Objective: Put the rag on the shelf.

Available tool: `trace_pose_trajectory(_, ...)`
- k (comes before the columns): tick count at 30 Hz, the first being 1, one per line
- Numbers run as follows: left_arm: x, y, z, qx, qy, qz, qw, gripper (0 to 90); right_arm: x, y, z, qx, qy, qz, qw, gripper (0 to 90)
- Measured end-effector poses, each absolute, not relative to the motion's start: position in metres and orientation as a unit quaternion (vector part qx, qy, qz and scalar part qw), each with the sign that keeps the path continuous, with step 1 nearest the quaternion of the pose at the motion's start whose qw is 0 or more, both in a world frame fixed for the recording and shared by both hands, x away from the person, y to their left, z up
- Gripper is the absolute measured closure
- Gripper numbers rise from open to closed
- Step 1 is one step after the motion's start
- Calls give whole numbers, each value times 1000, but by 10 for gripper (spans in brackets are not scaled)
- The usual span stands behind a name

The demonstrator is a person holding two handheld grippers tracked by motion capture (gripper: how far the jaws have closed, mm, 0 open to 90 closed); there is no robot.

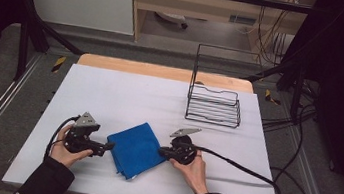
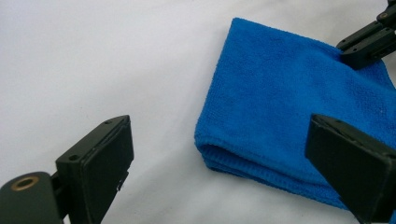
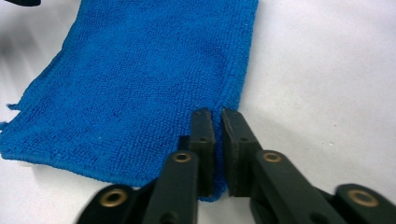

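On the left, the left gripper (image 1: 107, 147) rests low on the white table (image 1: 110, 94), its jaws spread wide and empty, one on each side of the left edge of the folded blue microfibre cloth (image 1: 136, 149). The cloth lies flat near the front edge of the table, between the two hands. At its right edge the right gripper (image 3: 218, 122) has its jaws pressed together, pinching the cloth's edge. A black wire rack (image 1: 213, 105) stands at the far right. The step in hand looks like taking hold of the cloth; next, the left jaws would need to close on their edge before any lift.
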State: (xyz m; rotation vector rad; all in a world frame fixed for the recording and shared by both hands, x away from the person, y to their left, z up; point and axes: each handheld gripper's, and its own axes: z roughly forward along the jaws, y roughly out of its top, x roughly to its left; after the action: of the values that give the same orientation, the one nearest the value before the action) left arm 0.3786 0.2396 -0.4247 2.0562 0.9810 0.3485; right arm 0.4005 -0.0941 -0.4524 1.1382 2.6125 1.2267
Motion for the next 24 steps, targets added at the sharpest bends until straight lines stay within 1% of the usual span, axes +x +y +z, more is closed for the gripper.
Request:
trace_pose_trajectory(1, 378, 240, -425, 815, 390, 139, 407, 81, 400, -95, -452, 371, 840, 397, 20, 869)
trace_pose_trajectory(4, 378, 240, -424, 815, 389, 139, 406, 81, 398, -95, -450, 375, 837, 398, 22, 877)
trace_pose_trajectory(12, 377, 239, -424, 817, 386, 142, 404, 80, 384, -108, -430, 398, 826, 398, 37, 881)
trace_pose_trajectory(17, 377, 238, -424, 816, 385, 143, 407, 80, 369, -133, -420, 435, 809, 393, 52, 880)
trace_pose_trajectory(19, 377, 238, -424, 818, 383, 144, 404, 80, 367, -137, -420, 437, 807, 392, 55, 880)
trace_pose_trajectory(20, 377, 238, -424, 819, 382, 143, 404, 81, 362, -143, -419, 445, 804, 390, 57, 880)
trace_pose_trajectory(21, 376, 237, -424, 819, 382, 143, 403, 81, 353, -152, -420, 450, 804, 382, 69, 880)
trace_pose_trajectory(24, 376, 236, -424, 819, 381, 145, 403, 80, 342, -164, -420, 458, 801, 378, 77, 878)
